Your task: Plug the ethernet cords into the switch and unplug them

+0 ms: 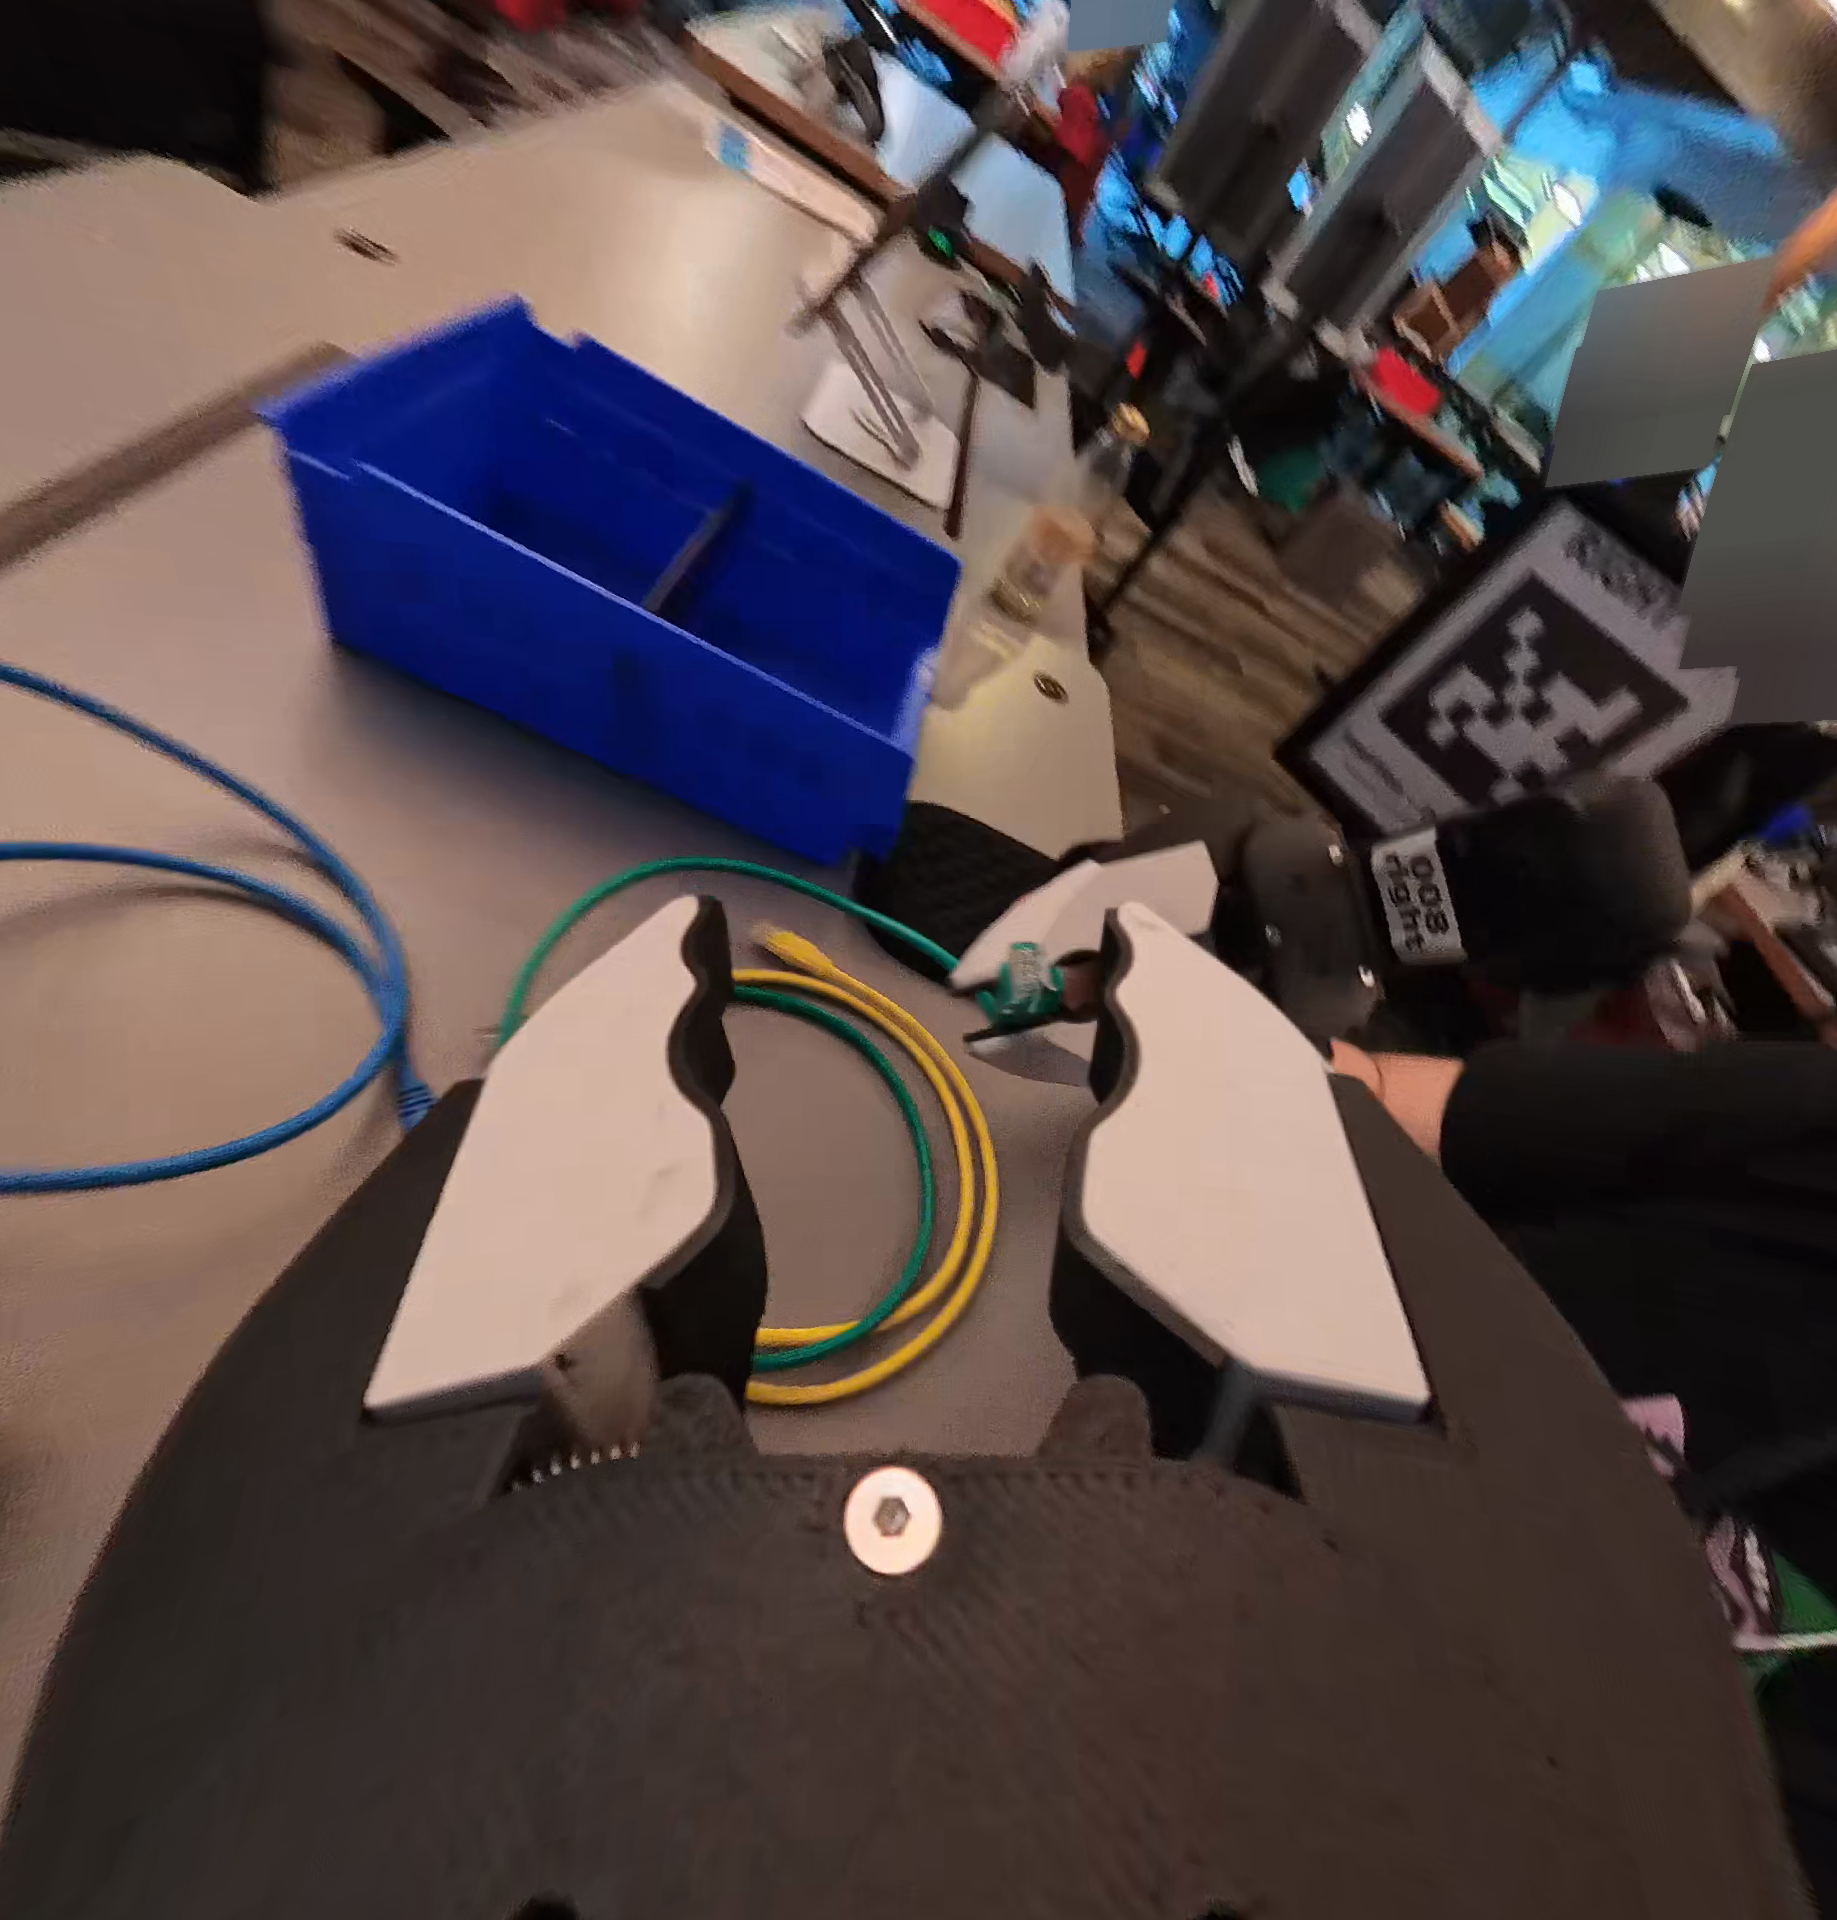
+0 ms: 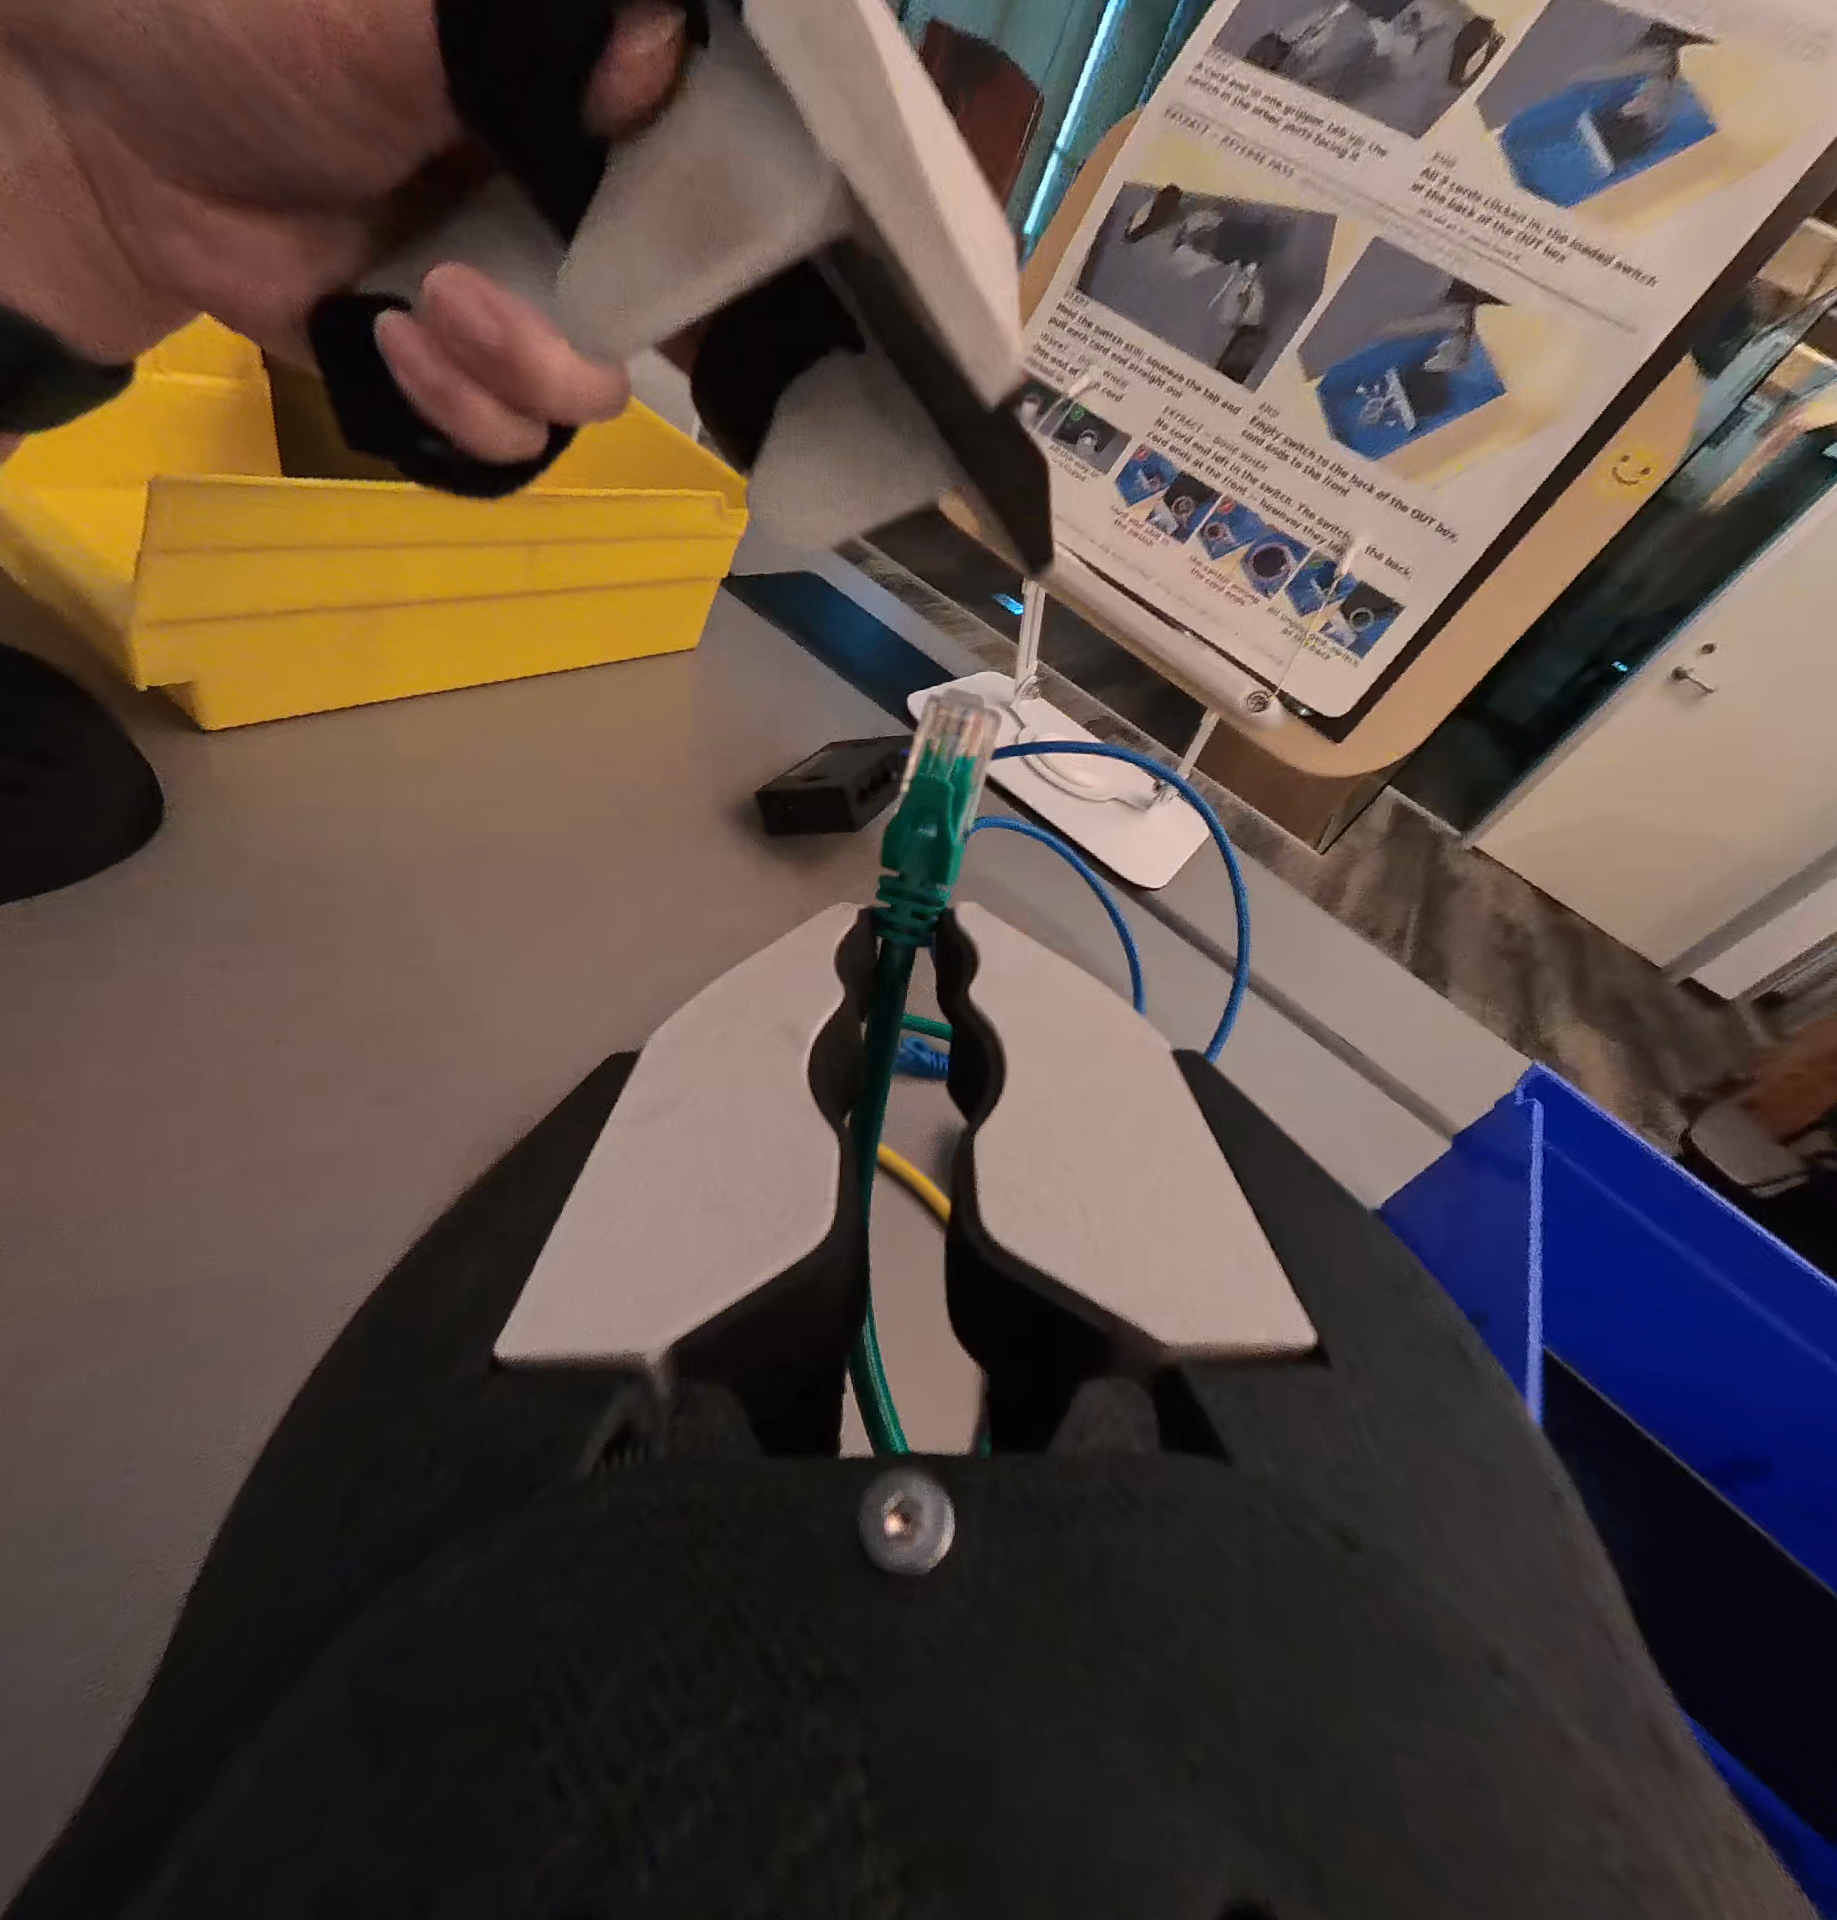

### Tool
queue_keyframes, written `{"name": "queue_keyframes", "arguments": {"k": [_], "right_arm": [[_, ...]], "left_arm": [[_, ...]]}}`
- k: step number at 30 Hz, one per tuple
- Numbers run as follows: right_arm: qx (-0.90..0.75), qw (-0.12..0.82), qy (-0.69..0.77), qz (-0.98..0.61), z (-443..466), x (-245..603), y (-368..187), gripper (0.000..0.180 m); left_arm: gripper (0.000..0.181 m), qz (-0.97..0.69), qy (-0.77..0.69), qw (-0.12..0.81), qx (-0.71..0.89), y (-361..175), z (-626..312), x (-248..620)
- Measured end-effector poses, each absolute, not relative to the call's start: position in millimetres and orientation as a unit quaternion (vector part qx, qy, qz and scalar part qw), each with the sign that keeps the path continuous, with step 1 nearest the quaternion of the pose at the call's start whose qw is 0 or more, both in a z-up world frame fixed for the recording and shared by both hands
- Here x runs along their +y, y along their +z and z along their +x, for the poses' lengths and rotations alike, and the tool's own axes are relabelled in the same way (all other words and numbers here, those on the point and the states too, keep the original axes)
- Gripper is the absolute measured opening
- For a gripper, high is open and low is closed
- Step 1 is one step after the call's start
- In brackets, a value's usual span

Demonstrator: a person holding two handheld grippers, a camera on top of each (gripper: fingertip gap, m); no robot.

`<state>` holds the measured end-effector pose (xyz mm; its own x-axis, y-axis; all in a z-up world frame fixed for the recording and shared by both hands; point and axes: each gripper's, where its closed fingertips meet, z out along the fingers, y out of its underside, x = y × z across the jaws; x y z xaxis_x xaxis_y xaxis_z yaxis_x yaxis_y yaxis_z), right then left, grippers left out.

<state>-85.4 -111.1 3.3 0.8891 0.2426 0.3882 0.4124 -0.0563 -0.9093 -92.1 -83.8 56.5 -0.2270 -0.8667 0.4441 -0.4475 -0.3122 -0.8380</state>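
My right gripper [image 2: 909, 920] is shut on the green ethernet cord [image 2: 919, 831] just behind its plug, which points up and away from me above the grey table. The small black switch [image 2: 829, 792] lies on the table beyond the plug, apart from it. My left gripper [image 1: 919, 925] is open and empty above the loops of the green cord [image 1: 919, 1174] and a yellow cord [image 1: 981, 1164]. A blue cord [image 1: 374, 935] lies to its left. In the left wrist view the right gripper [image 1: 1039, 961] holds the green plug [image 1: 1020, 982] at the right.
A blue bin [image 1: 623, 582] with a divider stands on the table [image 1: 166, 468] beyond the left gripper. A yellow bin [image 2: 394, 582] stands at the back left in the right wrist view. An instruction board [image 2: 1309, 343] on a white stand rises behind the switch. A hand holds the left gripper overhead. Tip to tip, the grippers are about 7 centimeters apart.
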Motion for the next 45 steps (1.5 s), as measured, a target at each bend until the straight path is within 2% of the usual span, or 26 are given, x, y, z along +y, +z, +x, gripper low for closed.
{"name": "queue_keyframes", "arguments": {"k": [2, 4, 9, 12, 16, 19, 21, 22, 23, 24, 26, 27, 30, 35, 38, 45], "right_arm": [[-0.224, 0.656, -0.059, -0.719, -87, -111, 5, 0.011], [-0.227, 0.650, -0.024, -0.725, -91, -111, 2, 0.012], [-0.239, 0.658, 0.103, -0.707, -103, -122, 13, 0.011], [-0.250, 0.641, 0.160, -0.708, -105, -128, 13, 0.012], [-0.247, 0.628, 0.194, -0.712, -99, -131, 14, 0.011], [-0.184, 0.705, 0.095, -0.678, -71, -129, 32, 0.023], [-0.193, 0.765, 0.056, -0.611, -83, -151, 48, 0.011], [-0.213, 0.781, 0.069, -0.583, -101, -162, 47, 0.002], [-0.222, 0.787, 0.104, -0.566, -119, -167, 42, 0.000], [-0.218, 0.777, 0.149, -0.571, -134, -164, 33, 0.002], [-0.167, 0.752, 0.211, -0.601, -143, -140, 14, 0.031], [-0.133, 0.751, 0.226, -0.606, -138, -126, 9, 0.040], [-0.057, 0.798, 0.253, -0.544, -111, -111, 33, 0.042], [-0.076, 0.895, 0.222, -0.378, -82, -153, 94, 0.025], [-0.143, 0.878, 0.212, -0.404, -92, -154, 95, 0.012], [-0.191, 0.844, 0.232, -0.445, -97, -152, 92, 0.016]], "left_arm": [[0.068, -0.563, -0.553, 0.160, 0.593, 47, -86, -106], [0.060, -0.522, -0.555, 0.145, 0.631, 39, -83, -122], [0.046, -0.406, -0.545, 0.166, 0.715, 21, -88, -145], [0.017, -0.356, -0.581, 0.186, 0.708, 32, -90, -155], [0.016, -0.358, -0.562, 0.234, 0.708, 33, -81, -153], [0.016, -0.410, -0.553, 0.270, 0.673, 41, -69, -137], [0.016, -0.449, -0.561, 0.273, 0.639, 48, -64, -126], [0.016, -0.466, -0.570, 0.272, 0.620, 52, -63, -122], [0.015, -0.475, -0.583, 0.264, 0.604, 57, -62, -122], [0.015, -0.474, -0.600, 0.252, 0.594, 62, -63, -125], [0.014, -0.460, -0.629, 0.230, 0.584, 71, -65, -136], [0.014, -0.448, -0.637, 0.221, 0.588, 75, -67, -144], [0.015, -0.429, -0.627, 0.233, 0.607, 78, -71, -155], [0.015, -0.392, -0.669, 0.209, 0.596, 99, -85, -164], [0.015, -0.388, -0.671, 0.212, 0.596, 102, -88, -161], [0.015, -0.399, -0.654, 0.198, 0.611, 94, -89, -157]]}}
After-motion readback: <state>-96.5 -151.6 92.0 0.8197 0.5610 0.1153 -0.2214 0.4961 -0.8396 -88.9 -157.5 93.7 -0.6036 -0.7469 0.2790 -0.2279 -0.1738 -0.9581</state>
